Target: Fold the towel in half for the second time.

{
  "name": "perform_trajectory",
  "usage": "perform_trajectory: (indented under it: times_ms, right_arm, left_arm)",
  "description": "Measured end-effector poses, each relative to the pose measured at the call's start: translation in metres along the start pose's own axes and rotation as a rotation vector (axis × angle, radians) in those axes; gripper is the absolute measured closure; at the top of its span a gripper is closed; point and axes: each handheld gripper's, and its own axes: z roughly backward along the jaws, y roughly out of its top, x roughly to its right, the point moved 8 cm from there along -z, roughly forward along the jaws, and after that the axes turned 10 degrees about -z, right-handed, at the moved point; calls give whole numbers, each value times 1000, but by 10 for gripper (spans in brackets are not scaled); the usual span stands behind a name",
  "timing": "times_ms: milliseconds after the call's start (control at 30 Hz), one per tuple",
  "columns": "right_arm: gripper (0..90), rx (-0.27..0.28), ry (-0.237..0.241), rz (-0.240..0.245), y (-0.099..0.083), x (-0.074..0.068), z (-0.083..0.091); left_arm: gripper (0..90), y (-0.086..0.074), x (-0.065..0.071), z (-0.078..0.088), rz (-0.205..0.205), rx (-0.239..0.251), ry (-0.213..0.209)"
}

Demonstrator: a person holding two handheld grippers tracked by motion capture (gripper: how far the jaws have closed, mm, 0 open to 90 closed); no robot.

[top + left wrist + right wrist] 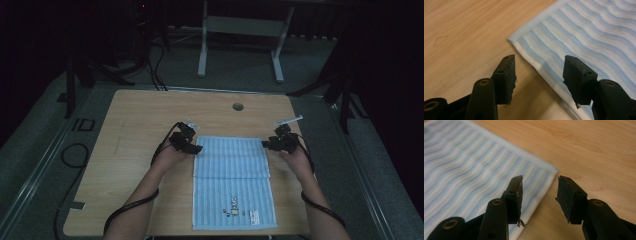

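A light blue striped towel [232,170] lies on the wooden table [135,130], its far part folded back over itself, a small print and a label near its front edge. My left gripper [196,148] sits at the towel's far left corner, jaws open, nothing between them. In the left gripper view the towel [584,32] edge runs under the open left gripper [539,72]. My right gripper [265,144] is at the far right corner, also open and empty. In the right gripper view the towel [474,170] corner lies flat just ahead of the right gripper [539,192].
A round cable hole [238,106] is in the table near its far edge. A white metal frame [240,45] stands on the floor beyond the table. Black cables [75,155] trail on the floor at the left.
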Motion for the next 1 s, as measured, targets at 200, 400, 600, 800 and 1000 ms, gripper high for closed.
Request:
perform_trajectory:
  times_ms: [200, 400, 600, 800, 1000]
  right_arm:
    - [486, -60, -46, -29, 3, 8, -25]
    - [548, -89, -53, -40, -1, 5, -44]
    - [771, -80, -76, 2, 0, 4, -45]
    - [860, -70, -72, 2, -2, 0, -44]
    - [881, -22, -62, 33, 10, -4, -22]
  left_arm:
    - [437, 5, -9, -17, 22, -13, 14]
    - [457, 8, -13, -28, 40, -33, 35]
    - [561, 13, -9, -32, 6, -17, 37]
    - [860, 18, 4, -34, -66, -8, 32]
    - [875, 35, 5, -5, 6, 114, -33]
